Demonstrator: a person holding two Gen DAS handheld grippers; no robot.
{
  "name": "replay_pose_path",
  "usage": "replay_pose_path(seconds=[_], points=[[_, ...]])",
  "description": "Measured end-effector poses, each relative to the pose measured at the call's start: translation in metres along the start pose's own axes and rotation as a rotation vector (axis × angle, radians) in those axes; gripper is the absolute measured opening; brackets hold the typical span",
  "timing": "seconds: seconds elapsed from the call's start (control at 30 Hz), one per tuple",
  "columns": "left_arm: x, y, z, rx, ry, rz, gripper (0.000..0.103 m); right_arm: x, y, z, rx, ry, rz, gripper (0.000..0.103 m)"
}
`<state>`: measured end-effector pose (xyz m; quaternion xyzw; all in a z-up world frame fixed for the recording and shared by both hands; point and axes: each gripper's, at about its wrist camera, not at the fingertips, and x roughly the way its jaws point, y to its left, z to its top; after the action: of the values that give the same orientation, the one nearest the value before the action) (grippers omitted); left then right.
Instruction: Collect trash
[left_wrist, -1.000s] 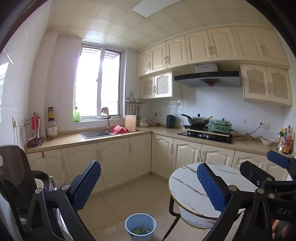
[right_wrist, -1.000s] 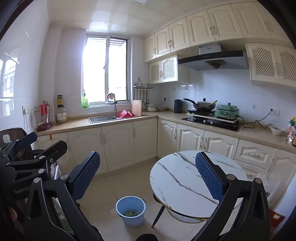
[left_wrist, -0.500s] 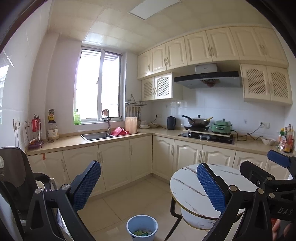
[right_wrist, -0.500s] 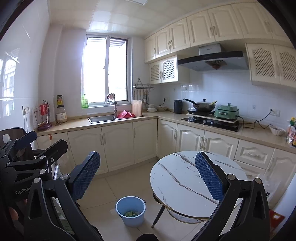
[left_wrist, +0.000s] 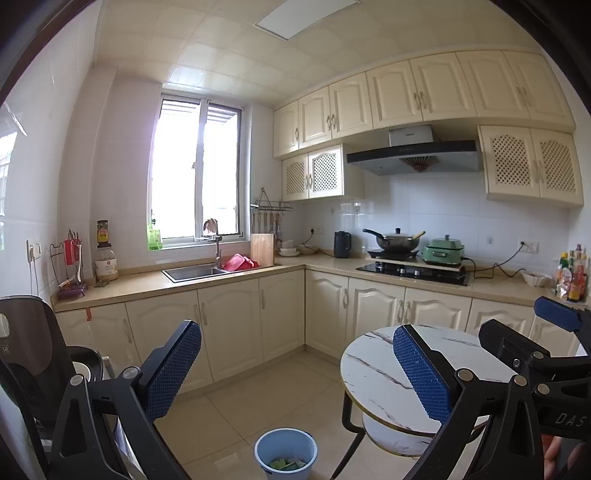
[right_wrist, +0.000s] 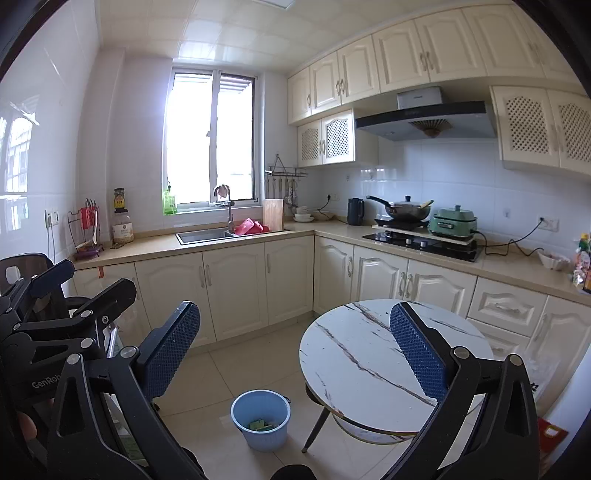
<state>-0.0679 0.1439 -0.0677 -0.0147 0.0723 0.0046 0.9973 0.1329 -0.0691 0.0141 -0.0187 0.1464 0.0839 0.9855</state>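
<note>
Left view tipped upward, blue bucket (left_wrist: 286, 455) lower

The bucket (right_wrist: 260, 419) is light blue, the round table (right_wrist: 354, 365) white with dark veins, the cupboards (right_wrist: 236, 288) cream.

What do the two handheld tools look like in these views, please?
Both match: the left tool and right tool have black angular frames with silver rivets and flat fingers faced with blue dimpled pads. White lettering marks the frames: "DAS" and "GenRob", both cut off.
</note>
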Motion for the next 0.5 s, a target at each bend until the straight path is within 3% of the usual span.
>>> replay_pose_path(seconds=[0.5], points=[[0.0039, 0.0058, 0.0042, 0.006, -0.002, 0.0, 0.102, -0.0002, -0.0006, -0.0002, 0.001, 0.002, 0.0, 0.103]])
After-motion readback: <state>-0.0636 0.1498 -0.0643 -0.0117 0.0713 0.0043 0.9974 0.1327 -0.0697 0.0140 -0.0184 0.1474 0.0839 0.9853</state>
